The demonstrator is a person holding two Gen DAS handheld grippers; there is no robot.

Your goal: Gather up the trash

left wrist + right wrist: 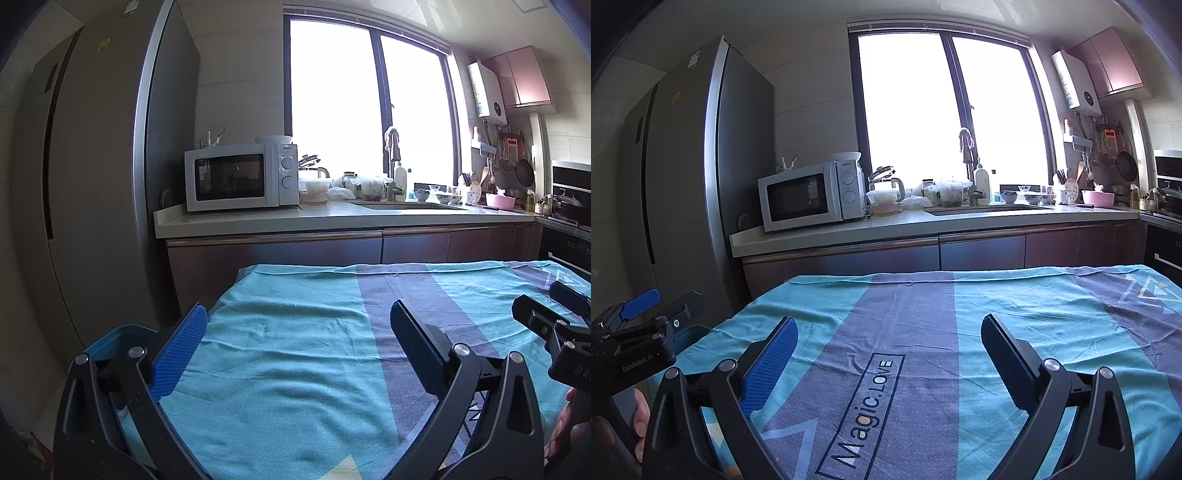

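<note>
A kitchen with a white microwave on the far counter lies beyond a surface draped in a teal-and-grey cloth printed "Magic.LOVE". The left gripper and right gripper hover above it, jaws spread wide, gripping nothing. No trash shows on the cloth. A blue bin sits at the surface's left edge.

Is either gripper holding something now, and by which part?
Nothing is held. The left gripper and the right gripper are both open, with only the tablecloth showing between their fingers.
</note>
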